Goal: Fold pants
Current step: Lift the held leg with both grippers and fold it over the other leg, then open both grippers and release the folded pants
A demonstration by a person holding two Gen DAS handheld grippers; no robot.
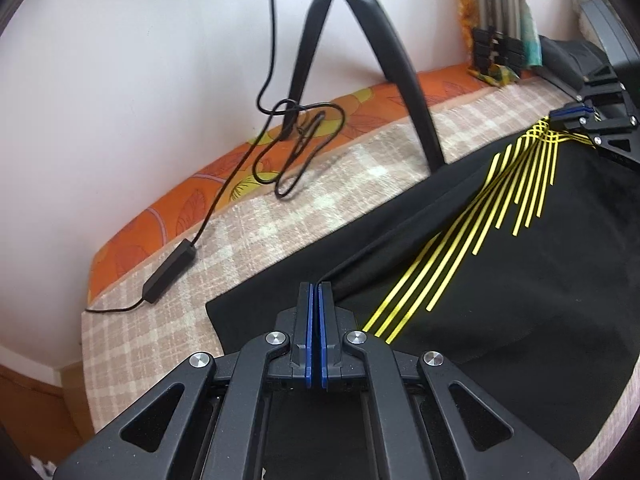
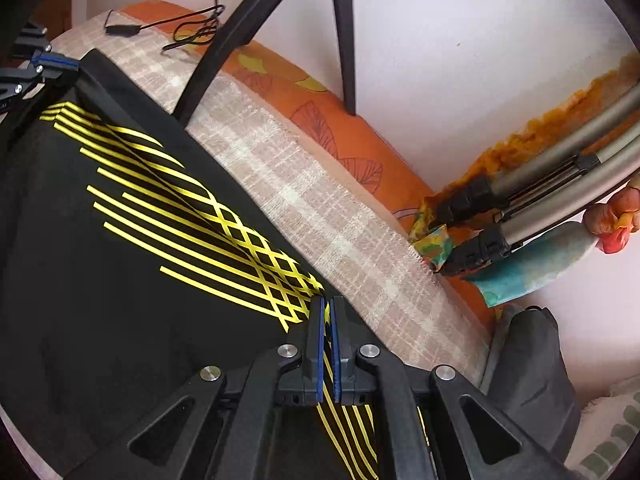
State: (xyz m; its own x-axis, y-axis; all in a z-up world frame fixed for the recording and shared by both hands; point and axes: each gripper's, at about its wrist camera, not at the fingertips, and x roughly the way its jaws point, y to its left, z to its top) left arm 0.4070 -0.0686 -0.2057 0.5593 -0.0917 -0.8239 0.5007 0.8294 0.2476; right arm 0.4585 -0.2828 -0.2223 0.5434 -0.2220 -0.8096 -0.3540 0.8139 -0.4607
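Closest to my left lens, the left gripper (image 1: pixel 316 288) pinches a black edge of the pants (image 1: pixel 500 280). My right gripper (image 2: pixel 328 304) clamps their yellow-striped edge at 6 o'clock. They lie across the checked bed cover (image 1: pixel 280 208), tripod leg (image 1: pixel 412 92) at 12.

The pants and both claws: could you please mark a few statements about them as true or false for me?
1. The left claw is shut on an edge of the black pants. True.
2. The right claw hangs open above the fabric. False: it is shut on the pants by the yellow stripes.
3. The pants lie on a checked beige cover. True.
4. The stripes on the pants are red. False: they are yellow.
5. A black tripod stands on the bed beyond the pants. True.
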